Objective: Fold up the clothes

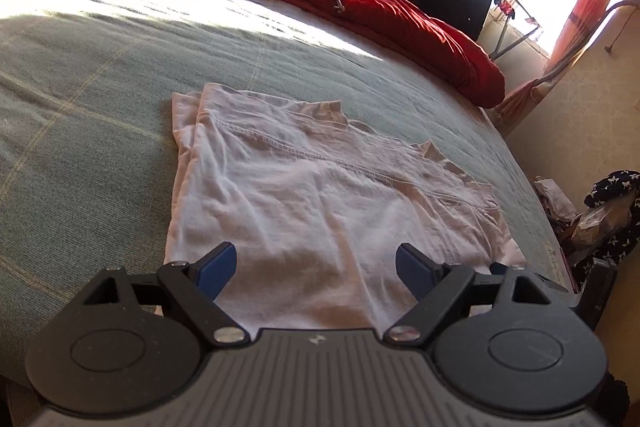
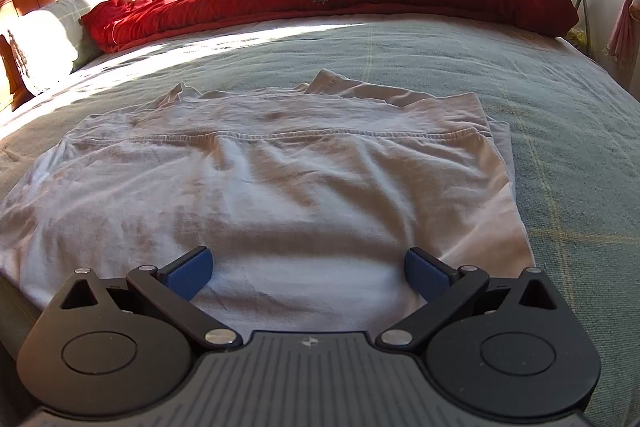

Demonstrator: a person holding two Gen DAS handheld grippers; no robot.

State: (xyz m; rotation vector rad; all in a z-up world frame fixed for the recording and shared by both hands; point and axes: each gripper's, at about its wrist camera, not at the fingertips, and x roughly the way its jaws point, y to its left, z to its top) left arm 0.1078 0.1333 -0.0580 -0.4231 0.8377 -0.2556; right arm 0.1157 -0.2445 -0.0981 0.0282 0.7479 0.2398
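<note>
Lay partly folded on the bed (image 2: 560,131) — pale T-shirt (image 2: 280,179), hem doubled up across the body, sleeves tucked. Left gripper (image 1: 316,269) and right gripper (image 2: 308,273) above its near edge, jaws wide apart, empty — likely further folds left.

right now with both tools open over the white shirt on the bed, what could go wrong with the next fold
The white shirt is already doubled, hem seam on top, so the open right tool may pinch only the top layer. It is wrinkled, so creases could get folded in. In the left wrist view the shirt's corner reaches the bed's edge near the open left tool; a tug could pull it off.
</note>
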